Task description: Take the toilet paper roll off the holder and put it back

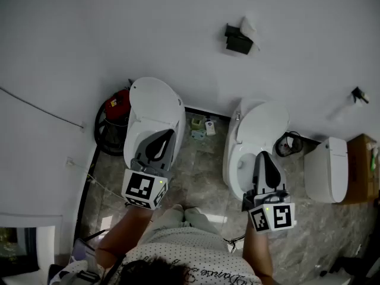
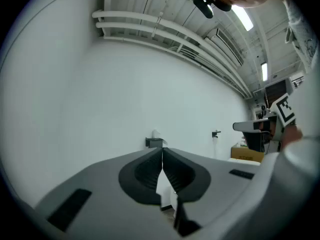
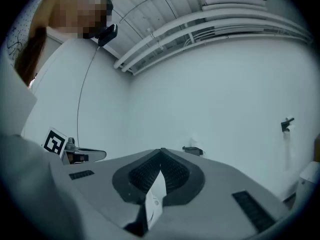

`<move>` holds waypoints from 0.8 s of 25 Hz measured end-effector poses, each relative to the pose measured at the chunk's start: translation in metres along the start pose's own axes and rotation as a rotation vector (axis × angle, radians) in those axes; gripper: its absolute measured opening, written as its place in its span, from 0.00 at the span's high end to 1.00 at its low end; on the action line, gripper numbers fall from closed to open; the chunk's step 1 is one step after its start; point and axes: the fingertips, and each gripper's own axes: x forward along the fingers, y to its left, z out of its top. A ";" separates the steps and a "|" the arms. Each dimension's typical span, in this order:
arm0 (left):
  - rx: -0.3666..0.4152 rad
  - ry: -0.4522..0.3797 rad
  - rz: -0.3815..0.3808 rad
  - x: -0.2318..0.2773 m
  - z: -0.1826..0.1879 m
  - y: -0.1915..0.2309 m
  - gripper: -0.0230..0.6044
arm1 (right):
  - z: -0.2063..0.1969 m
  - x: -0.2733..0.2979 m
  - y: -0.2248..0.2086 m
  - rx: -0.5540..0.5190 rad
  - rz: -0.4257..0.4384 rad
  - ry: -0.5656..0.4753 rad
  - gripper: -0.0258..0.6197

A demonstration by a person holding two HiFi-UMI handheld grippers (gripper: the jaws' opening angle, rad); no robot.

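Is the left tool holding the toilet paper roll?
No, the left tool is shut on nothing; the roll is at the wall holder.

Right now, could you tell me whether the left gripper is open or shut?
Shut: the left gripper has its jaw tips together, nothing between them.

Left hand-held gripper point(image 1: 169, 134) closed, right point(image 1: 262, 155) closed

Your left hand-held gripper point(image 1: 165, 136) hides the bowl of the left toilet point(image 1: 155, 103). The toilet paper point(image 1: 249, 28) on the wall holder point(image 1: 237, 41) is too small to tell its shape. The right edge crops the box point(image 1: 361, 168).
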 end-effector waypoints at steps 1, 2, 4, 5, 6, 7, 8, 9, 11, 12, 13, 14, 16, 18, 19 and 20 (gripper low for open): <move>-0.001 0.000 -0.003 0.001 0.001 -0.002 0.96 | 0.001 0.000 0.000 0.001 0.001 -0.001 0.94; -0.001 0.000 -0.006 0.001 0.002 -0.004 0.96 | 0.002 -0.001 -0.001 0.002 0.003 -0.002 0.94; 0.001 -0.002 -0.012 0.002 0.005 -0.010 0.96 | 0.003 -0.002 -0.003 0.004 0.004 -0.006 0.94; 0.003 -0.004 -0.014 0.003 0.006 -0.014 0.95 | 0.004 -0.004 -0.006 0.006 0.005 -0.007 0.94; 0.005 -0.005 -0.015 0.005 0.007 -0.017 0.95 | 0.005 -0.005 -0.008 0.008 0.006 -0.009 0.94; 0.005 -0.006 -0.015 0.006 0.007 -0.020 0.95 | 0.005 -0.005 -0.011 0.011 0.008 -0.010 0.94; 0.005 -0.005 -0.015 0.008 0.008 -0.023 0.95 | 0.005 -0.006 -0.015 0.013 0.009 -0.011 0.94; 0.004 -0.005 -0.015 0.011 0.008 -0.026 0.95 | 0.006 -0.006 -0.018 0.016 0.009 -0.013 0.94; 0.000 -0.005 -0.016 0.015 0.009 -0.030 0.96 | 0.008 -0.005 -0.023 0.020 0.010 -0.018 0.94; -0.003 -0.006 -0.017 0.017 0.009 -0.030 0.95 | 0.009 -0.003 -0.024 0.021 0.010 -0.018 0.94; -0.005 -0.006 -0.017 0.019 0.009 -0.030 0.95 | 0.009 -0.002 -0.025 0.022 0.012 -0.016 0.94; -0.007 -0.005 -0.016 0.020 0.008 -0.032 0.95 | 0.008 -0.002 -0.027 0.023 0.015 -0.012 0.94; -0.005 -0.002 -0.012 0.026 0.005 -0.043 0.96 | 0.003 -0.006 -0.037 0.029 0.022 -0.004 0.94; -0.002 -0.002 -0.007 0.030 0.003 -0.053 0.95 | -0.001 -0.010 -0.046 0.033 0.030 0.003 0.94; -0.003 -0.004 -0.002 0.033 0.002 -0.055 0.95 | -0.002 -0.009 -0.049 0.035 0.036 0.007 0.94; -0.007 -0.005 0.004 0.035 0.002 -0.057 0.95 | -0.004 -0.008 -0.052 0.037 0.041 0.014 0.94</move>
